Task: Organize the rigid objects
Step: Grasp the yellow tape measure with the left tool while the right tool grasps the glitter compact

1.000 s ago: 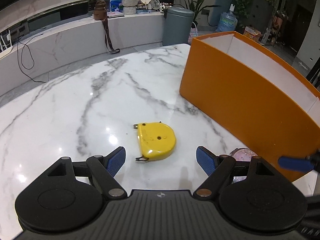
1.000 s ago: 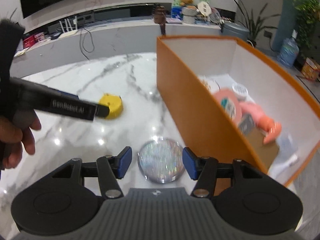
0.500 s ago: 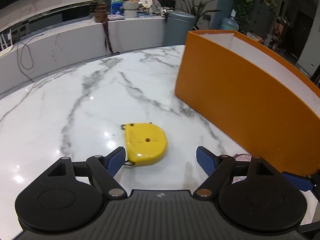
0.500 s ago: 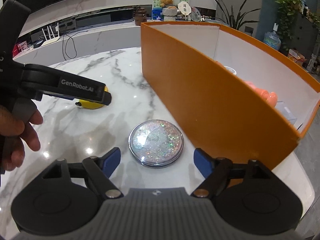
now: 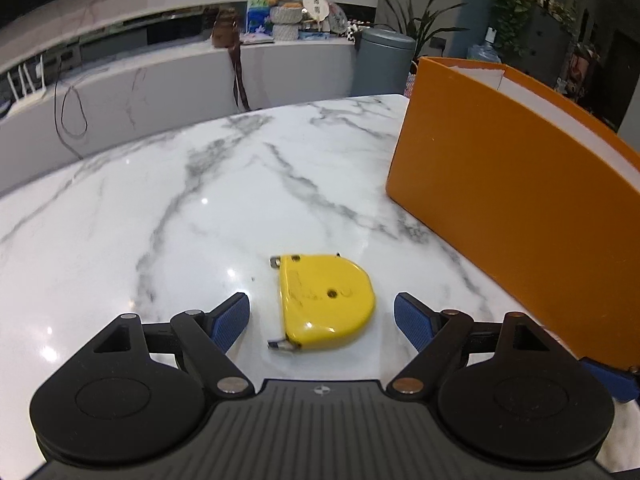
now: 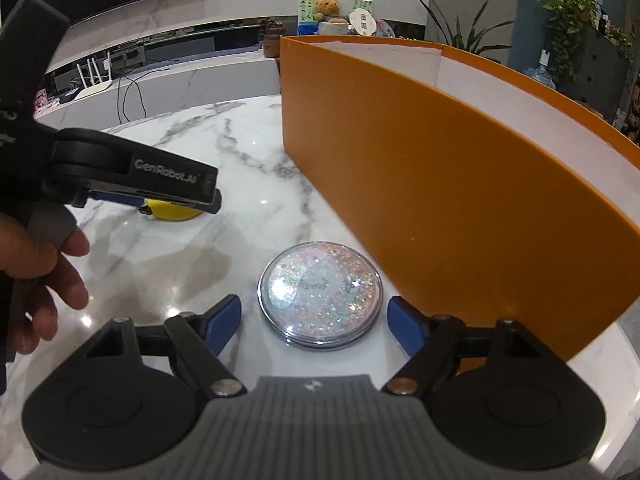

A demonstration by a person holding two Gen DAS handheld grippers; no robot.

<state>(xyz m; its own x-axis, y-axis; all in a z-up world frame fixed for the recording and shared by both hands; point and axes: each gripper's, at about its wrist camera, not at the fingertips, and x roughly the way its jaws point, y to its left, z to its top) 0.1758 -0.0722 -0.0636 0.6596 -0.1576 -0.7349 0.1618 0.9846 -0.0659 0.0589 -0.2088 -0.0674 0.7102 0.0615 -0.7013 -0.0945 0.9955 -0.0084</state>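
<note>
Yellow tape measure (image 5: 326,300) lies between left gripper's (image 5: 322,320) spread pads, seemingly untouched.

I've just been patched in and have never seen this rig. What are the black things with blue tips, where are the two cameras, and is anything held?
These are two hand-held grippers with blue pads; a person carries one in each hand. Each picture comes from a camera on one gripper, looking along its fingers. The left gripper is open around a yellow D-shaped tape measure on the white marble table. The right gripper is open around a round glittery clear case. Neither pad presses anything, so nothing is held. Beside both stands a tall orange box.
</note>
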